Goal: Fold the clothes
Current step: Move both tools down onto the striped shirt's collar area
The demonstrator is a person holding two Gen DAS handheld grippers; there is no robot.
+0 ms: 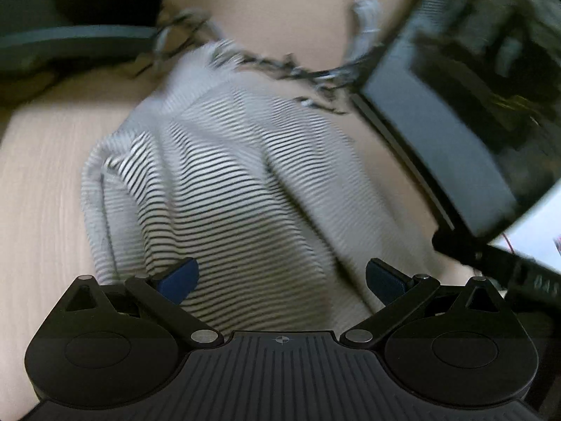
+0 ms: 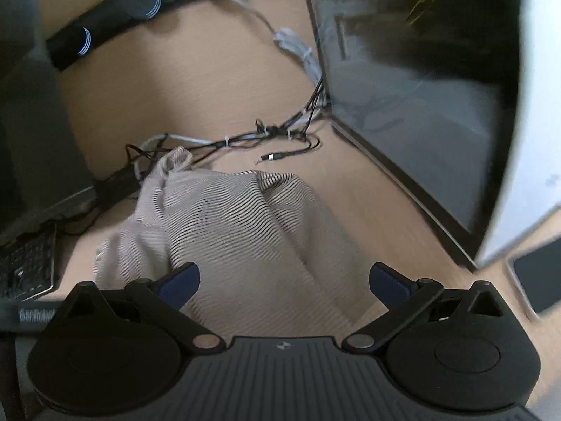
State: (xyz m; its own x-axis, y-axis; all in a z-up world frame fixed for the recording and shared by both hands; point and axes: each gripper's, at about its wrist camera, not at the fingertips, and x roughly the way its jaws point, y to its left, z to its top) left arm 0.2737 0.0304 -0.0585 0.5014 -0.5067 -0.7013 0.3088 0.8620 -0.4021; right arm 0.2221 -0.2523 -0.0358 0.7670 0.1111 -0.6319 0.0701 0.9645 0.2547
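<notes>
A black-and-white striped garment lies bunched on the light wooden table. It also shows in the right wrist view, with a sleeve end reaching toward the cables. My left gripper is open and empty, its blue pads spread just above the cloth's near part. My right gripper is open and empty too, over the near edge of the garment.
A monitor stands on the right of the garment, also in the left wrist view. A tangle of cables lies behind the cloth. A black bar lies at the back, a keyboard at left, a phone at right.
</notes>
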